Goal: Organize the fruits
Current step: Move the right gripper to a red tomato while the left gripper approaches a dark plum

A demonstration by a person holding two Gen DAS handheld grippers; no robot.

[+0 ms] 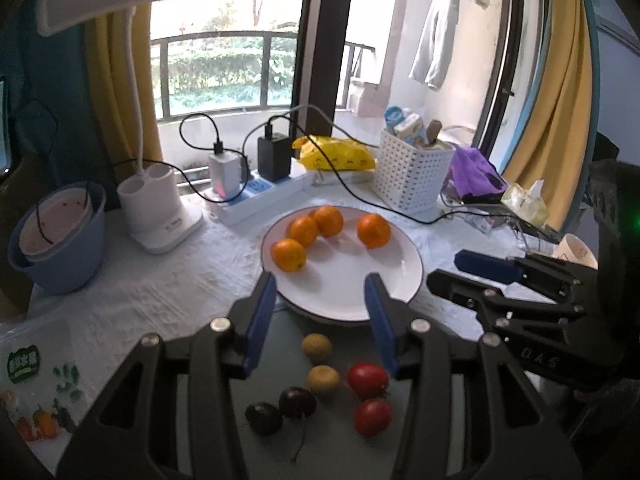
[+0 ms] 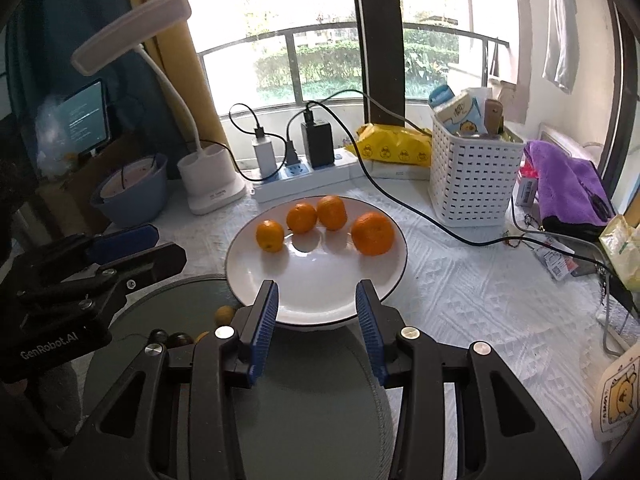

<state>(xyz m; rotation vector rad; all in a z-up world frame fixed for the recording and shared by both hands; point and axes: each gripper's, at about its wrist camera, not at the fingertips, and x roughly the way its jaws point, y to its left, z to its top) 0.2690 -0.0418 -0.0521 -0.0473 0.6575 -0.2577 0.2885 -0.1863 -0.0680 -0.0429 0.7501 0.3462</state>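
A white plate (image 1: 352,296) (image 2: 312,300) holds several oranges (image 1: 304,230) (image 2: 372,233) along its far side. In front of it a grey round mat (image 1: 320,432) (image 2: 304,400) carries two kiwis (image 1: 317,347), two red tomatoes (image 1: 367,380) and two dark plums (image 1: 297,402). My left gripper (image 1: 322,286) is open and empty above the mat's far edge, jaws straddling the plate's near rim. My right gripper (image 2: 316,292) is open and empty, over the plate's near rim. Each gripper shows from the side in the other's view, the right gripper (image 1: 472,268) and the left gripper (image 2: 132,246).
Behind the plate: a white lamp base (image 1: 160,208), a power strip with chargers (image 1: 256,196) and black cables, a white basket (image 2: 472,176), a yellow bag (image 2: 396,146). A blue bowl (image 1: 56,236) stands left, a purple cloth (image 2: 568,180) right.
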